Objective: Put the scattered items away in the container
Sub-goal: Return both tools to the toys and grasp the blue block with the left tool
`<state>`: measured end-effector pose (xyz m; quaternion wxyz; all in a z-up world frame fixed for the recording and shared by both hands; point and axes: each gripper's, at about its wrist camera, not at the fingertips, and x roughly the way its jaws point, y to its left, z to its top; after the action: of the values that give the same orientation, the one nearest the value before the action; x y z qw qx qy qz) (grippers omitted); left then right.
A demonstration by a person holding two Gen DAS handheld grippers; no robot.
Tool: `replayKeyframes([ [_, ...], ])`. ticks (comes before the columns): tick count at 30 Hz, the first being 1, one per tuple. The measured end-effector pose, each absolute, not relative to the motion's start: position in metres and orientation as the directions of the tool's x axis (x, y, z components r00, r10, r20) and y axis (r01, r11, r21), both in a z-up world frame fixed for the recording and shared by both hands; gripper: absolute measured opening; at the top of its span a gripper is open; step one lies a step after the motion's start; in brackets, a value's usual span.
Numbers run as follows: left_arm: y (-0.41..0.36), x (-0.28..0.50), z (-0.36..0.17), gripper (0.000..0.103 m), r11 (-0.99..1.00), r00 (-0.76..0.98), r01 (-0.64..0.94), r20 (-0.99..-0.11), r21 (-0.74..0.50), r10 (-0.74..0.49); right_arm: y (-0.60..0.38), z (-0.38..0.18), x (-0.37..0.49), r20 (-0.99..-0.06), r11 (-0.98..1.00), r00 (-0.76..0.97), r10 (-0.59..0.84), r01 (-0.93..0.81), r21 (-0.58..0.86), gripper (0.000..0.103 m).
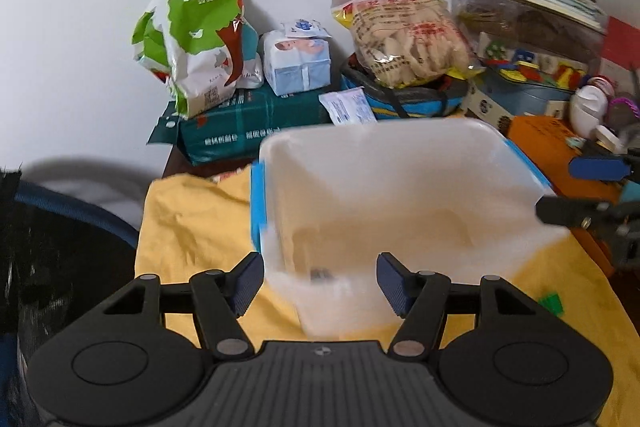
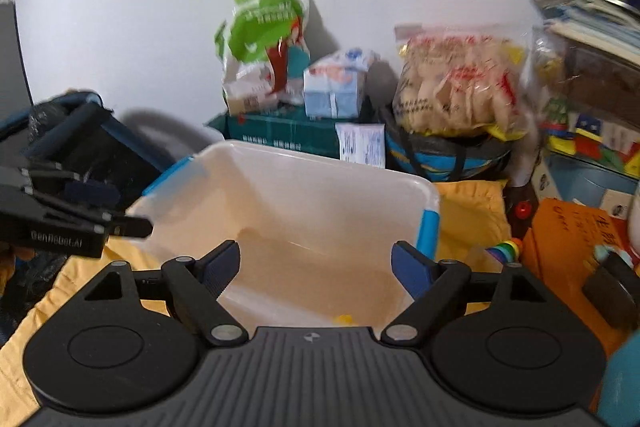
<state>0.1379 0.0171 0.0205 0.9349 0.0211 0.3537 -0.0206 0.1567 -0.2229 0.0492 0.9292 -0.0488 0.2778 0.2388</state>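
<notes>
Grippers first: the left gripper [image 1: 320, 281] is spread wide with nothing between its blue pads [image 1: 246, 285], hovering at the near rim of the bin [image 1: 400, 147]; the right gripper [image 2: 316, 273] is equally wide and bare, poised over the same bin from the other side. The bin, translucent with blue latches, sits on a yellow cloth [image 1: 192, 219], and its floor looks nearly bare, with 1 small dark thing [image 1: 320, 273] blurred near the left pads and a yellow scrap [image 2: 344, 319] low in the right view. Judging by this, a pick is about to start, not a drop. Loose candidates lie beside the bin: a rainbow toy [image 2: 506, 250] on the cloth and a green piece [image 1: 551, 301]. The next move calls for 1 gripper to swing outward and down, straddle such a piece and close.
</notes>
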Motion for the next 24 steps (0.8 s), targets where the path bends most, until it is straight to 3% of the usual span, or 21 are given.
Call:
replayKeyframes([
  [3,0.011,0.100,0.001,0.069,0.997,0.740,0.068,-0.672,0.019,-0.037,-0.237,0.032,0.125,-0.539,0.889,0.742,0.399,-0.457,0.029,0.087],
  [8,-0.011,0.056,-0.047,0.069,0.995,0.676,0.101,-0.735,0.025,-0.051,-0.252,-0.020,0.092,-0.649,0.902,0.679,0.344,-0.432,0.027,0.086],
  [12,-0.026,0.040,-0.072,0.069,0.989,0.651,0.138,-0.757,0.048,-0.055,-0.252,-0.040,0.074,-0.684,0.893,0.645,0.342,-0.449,0.024,0.083],
  [16,-0.033,0.038,-0.086,0.064,0.986,0.628,0.155,-0.776,0.059,-0.052,-0.242,-0.051,0.067,-0.700,0.888,0.627,0.341,-0.460,0.020,0.078],
  [24,-0.025,0.048,-0.099,0.055,0.994,0.618,0.108,-0.785,0.033,-0.041,-0.229,-0.063,0.064,-0.704,0.886,0.618,0.351,-0.463,0.035,0.077],
])
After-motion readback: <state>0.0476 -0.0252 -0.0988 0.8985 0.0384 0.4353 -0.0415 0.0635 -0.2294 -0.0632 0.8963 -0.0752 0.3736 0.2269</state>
